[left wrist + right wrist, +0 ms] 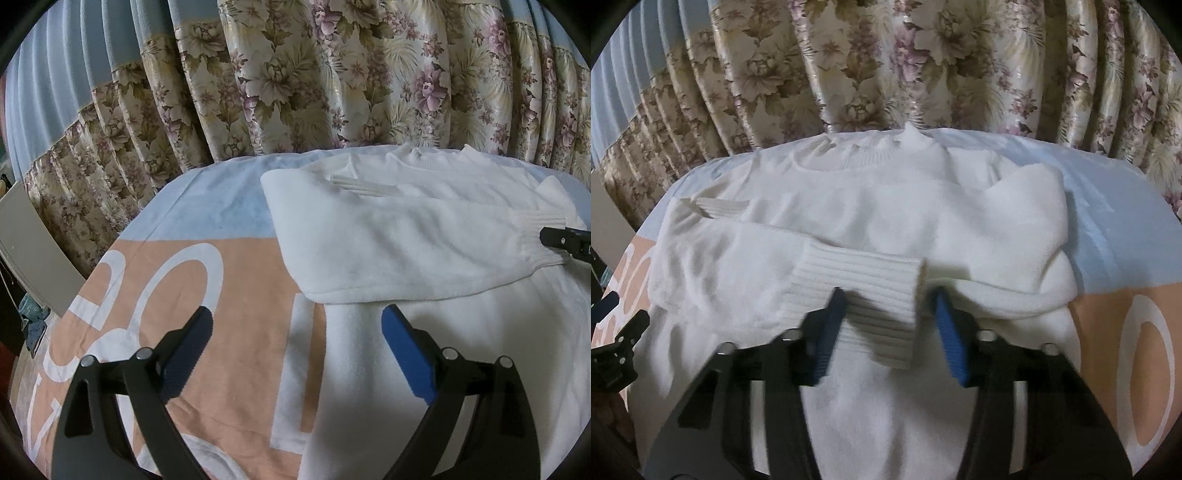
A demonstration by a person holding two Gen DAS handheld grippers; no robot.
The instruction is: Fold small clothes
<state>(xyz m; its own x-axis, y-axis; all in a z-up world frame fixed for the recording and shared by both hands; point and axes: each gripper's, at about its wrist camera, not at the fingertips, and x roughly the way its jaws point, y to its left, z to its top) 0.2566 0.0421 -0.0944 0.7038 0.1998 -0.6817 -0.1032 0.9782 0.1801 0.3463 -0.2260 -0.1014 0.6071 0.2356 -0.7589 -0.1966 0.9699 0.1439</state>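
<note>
The left gripper (297, 350) hangs with fingers apart and empty over the bedspread (207, 295) at the left edge of the sweater (406, 236), which lies flat, sleeves folded across its chest. At right, the right gripper (886, 328) straddles a ribbed cuff (864, 291), pads not yet pressing it, apparently to reposition the sleeve.

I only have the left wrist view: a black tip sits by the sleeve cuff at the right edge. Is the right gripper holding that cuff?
Observer: Not yet. The cuff lies between the right gripper's fingers, but its right pad stands clear of it.
Operator: Does the sweater's far side hang off the edge?
Observer: No. The sweater's folded right side rests on the bedspread, which shows beyond it.
</note>
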